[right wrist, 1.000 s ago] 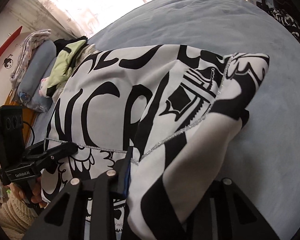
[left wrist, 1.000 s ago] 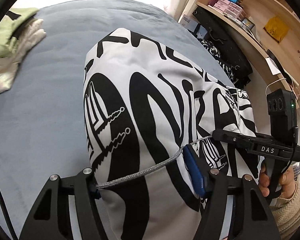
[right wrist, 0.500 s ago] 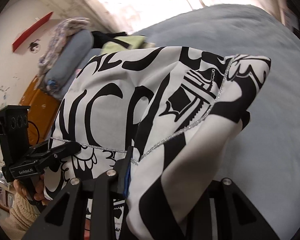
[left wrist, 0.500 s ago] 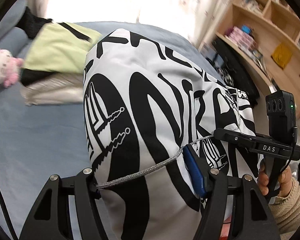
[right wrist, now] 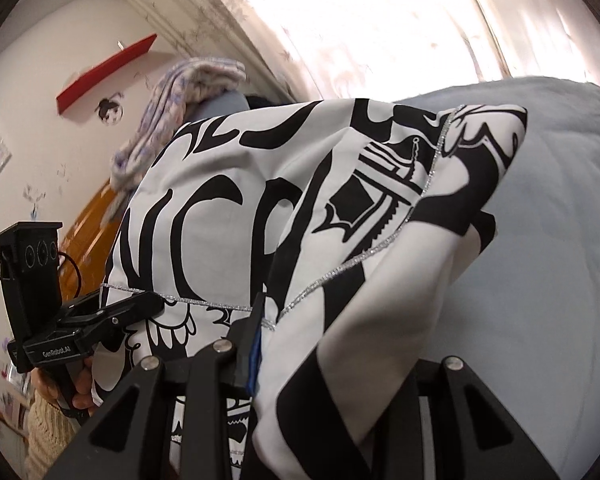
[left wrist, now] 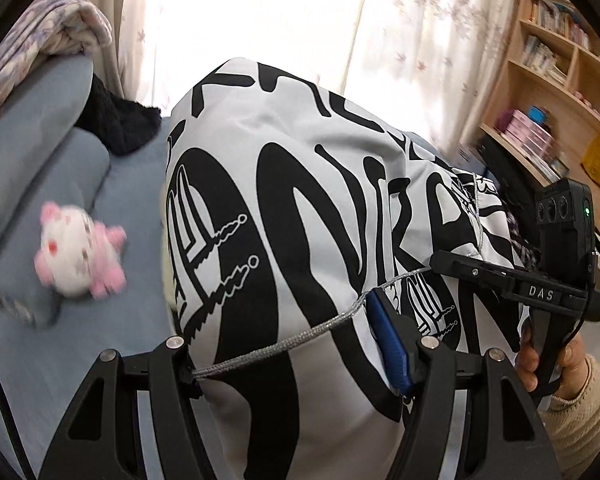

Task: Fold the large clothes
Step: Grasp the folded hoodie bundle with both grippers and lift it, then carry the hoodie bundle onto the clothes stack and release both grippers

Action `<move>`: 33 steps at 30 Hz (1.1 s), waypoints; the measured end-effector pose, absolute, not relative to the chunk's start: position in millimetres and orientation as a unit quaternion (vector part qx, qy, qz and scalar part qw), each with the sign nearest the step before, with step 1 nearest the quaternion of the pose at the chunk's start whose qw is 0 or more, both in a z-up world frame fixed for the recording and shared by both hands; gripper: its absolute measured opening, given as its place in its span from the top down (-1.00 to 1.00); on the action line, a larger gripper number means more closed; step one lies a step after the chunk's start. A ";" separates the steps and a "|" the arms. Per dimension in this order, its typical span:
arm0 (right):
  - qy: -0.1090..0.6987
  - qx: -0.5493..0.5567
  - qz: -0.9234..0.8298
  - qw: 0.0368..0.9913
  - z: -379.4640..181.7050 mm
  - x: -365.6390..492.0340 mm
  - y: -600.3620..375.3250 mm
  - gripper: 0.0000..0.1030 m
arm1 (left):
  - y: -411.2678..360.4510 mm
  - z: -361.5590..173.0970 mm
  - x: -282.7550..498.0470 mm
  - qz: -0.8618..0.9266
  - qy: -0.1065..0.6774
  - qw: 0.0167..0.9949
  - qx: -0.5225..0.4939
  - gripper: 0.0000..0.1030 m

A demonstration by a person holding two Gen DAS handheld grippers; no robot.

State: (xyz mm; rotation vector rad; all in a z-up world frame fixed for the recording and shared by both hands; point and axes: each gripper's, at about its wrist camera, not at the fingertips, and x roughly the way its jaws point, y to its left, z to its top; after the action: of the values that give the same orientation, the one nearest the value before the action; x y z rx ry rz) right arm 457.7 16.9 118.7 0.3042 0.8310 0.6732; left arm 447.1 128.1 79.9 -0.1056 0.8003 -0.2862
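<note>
Tongs status: left tongs (left wrist: 288, 356) clamped on a thick bunch of the black-and-white garment (left wrist: 300, 208), silver trim cord running across between the fingers. Right tongs (right wrist: 340, 364) closed on another bunch of the same cloth. Garment is off the bed (right wrist: 540, 240), slung between the two grips, rest hanging forward.

Judgement for the carry: keep both grips at equal height and spread them so the edge pulls taut, then lower the hanging end onto the bed first and lay flat before creasing. Don't let the cord slide out of the left grip.

Hard to make out: lower hem hidden behind the tongs, so can't tell which edge is held. Plush toy (left wrist: 80, 252) and bookshelf (left wrist: 560, 92) blurred.
</note>
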 end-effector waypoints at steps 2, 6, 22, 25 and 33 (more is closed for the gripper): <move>0.386 0.145 0.314 0.855 121.4 499.1 37.2 0.39 | 144.5 84.9 489.5 -0.134 0.388 0.910 -0.050 -0.26; 0.384 0.158 0.310 0.855 112.0 566.4 63.6 0.39 | 166.9 76.7 560.6 -0.129 0.393 0.909 -0.050 -0.26; 0.453 0.185 0.274 0.828 -36.6 651.1 72.7 -0.07 | 218.8 -78.2 668.6 -0.082 0.462 0.872 -0.139 -0.80; 0.457 0.201 0.280 0.820 -42.1 648.1 70.0 -0.06 | 221.6 -77.6 664.0 -0.077 0.461 0.873 -0.141 -0.80; 0.490 0.296 0.302 0.762 -29.5 637.4 49.3 0.34 | 227.0 -53.9 656.6 -0.044 0.461 0.875 -0.141 -0.76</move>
State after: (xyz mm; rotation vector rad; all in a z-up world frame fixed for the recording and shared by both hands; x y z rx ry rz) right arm 637.4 49.3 -29.5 0.6434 1.0665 0.6581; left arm 656.6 227.0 -53.9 -0.2935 0.9626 -0.0921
